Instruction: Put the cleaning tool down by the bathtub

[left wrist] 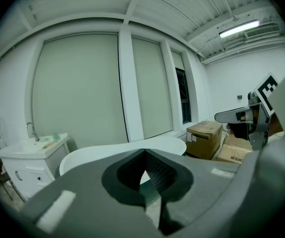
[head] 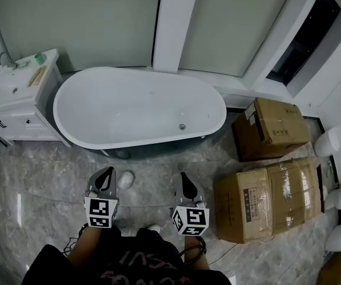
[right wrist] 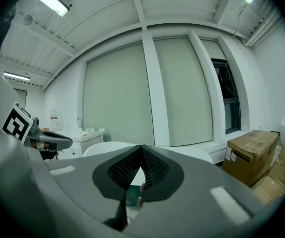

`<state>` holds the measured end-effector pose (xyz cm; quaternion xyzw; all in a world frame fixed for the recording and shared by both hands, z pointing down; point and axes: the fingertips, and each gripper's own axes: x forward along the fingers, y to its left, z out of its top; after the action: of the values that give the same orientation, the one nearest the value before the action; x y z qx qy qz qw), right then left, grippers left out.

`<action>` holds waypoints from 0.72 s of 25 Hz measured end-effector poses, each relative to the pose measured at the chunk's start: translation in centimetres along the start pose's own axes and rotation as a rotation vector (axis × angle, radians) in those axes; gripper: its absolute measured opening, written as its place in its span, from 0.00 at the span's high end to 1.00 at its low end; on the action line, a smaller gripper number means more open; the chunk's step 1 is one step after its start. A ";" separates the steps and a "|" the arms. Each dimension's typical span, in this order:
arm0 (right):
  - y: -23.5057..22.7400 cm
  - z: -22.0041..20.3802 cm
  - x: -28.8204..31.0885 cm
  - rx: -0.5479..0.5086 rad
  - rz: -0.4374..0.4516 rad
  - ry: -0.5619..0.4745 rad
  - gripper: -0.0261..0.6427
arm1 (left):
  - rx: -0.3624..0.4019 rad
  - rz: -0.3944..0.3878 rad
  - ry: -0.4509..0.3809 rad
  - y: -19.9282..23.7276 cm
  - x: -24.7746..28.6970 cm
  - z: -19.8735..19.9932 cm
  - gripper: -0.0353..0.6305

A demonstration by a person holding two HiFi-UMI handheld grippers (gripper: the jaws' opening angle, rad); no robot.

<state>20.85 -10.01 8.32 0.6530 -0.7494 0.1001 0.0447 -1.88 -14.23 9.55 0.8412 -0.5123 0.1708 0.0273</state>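
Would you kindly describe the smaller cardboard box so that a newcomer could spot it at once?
Start at the white bathtub and look beyond its drain end, at the head view's right. Two cardboard boxes stand there; the smaller cardboard box is the one nearer the window wall. It is darker brown, while the larger box is paler and wrapped in glossy tape.

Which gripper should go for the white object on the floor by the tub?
Left, probably. The left gripper is right beside the white object; the right gripper is farther off. Both are shut and empty.
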 end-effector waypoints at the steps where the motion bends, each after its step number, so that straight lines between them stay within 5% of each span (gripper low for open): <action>1: 0.0 0.6 -0.1 -0.003 0.002 -0.012 0.94 | -0.003 0.011 -0.011 0.4 -0.3 0.5 0.94; 18: -1.8 2.9 -1.2 -0.004 -0.037 -0.059 0.94 | 0.023 0.029 -0.122 0.7 -0.7 4.2 0.95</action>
<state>23.02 -9.71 5.41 0.6693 -0.7384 0.0785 0.0255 -1.71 -14.93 5.33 0.8427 -0.5233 0.1255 -0.0159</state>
